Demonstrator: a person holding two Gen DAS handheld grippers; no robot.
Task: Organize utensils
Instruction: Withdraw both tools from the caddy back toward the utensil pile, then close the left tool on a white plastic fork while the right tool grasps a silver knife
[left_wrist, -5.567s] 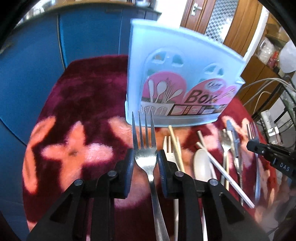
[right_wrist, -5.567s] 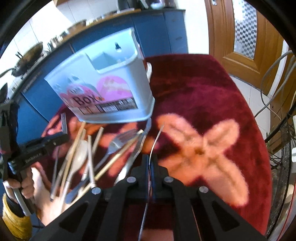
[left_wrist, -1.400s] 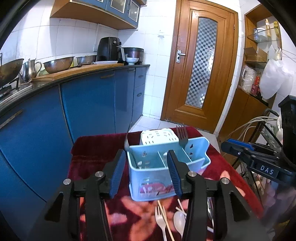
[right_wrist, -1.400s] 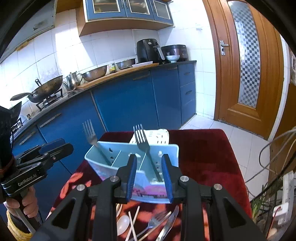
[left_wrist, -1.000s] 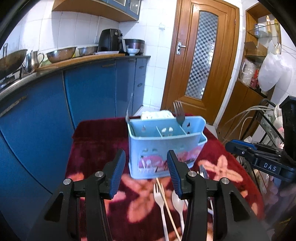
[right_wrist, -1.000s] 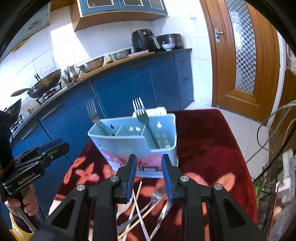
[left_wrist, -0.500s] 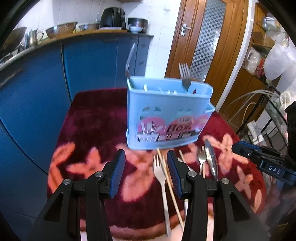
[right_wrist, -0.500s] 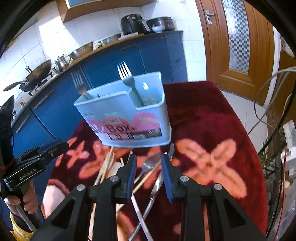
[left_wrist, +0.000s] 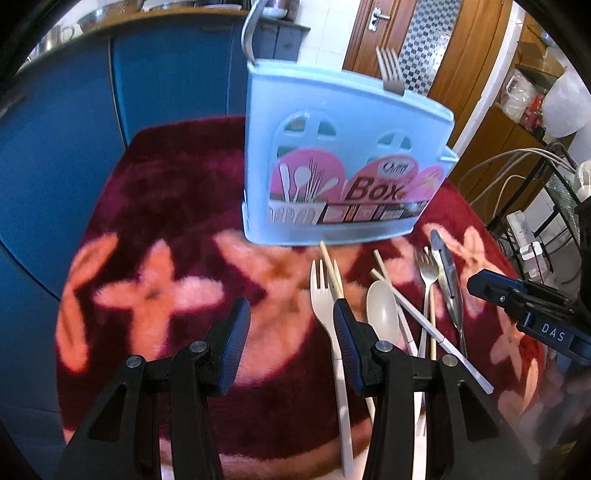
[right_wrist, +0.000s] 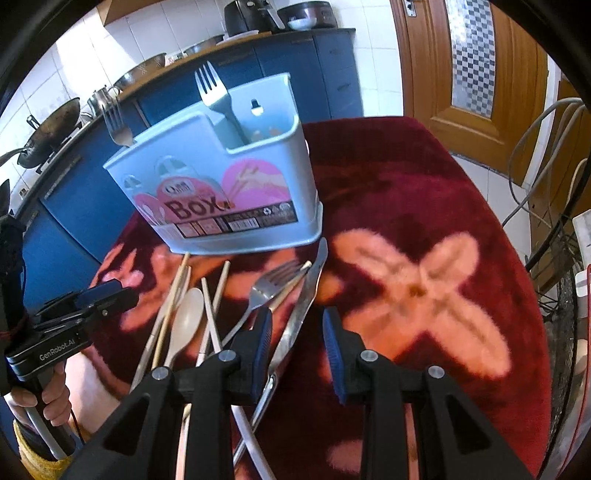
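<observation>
Standing upright in the blue caddy (right_wrist: 229, 177), two forks (right_wrist: 212, 92); both tools (left_wrist: 291, 321) (right_wrist: 295, 332) apart, empty.

left wrist cam: rides behind left claw (left_wrist: 291, 325), tilted down, close over desk (left_wrist: 155, 206) | right wrist cam: same behind right claw (right_wrist: 297, 332), angled from other side | shared: blue utensil box (left_wrist: 332, 166), loose cutlery, each other's claw
</observation>
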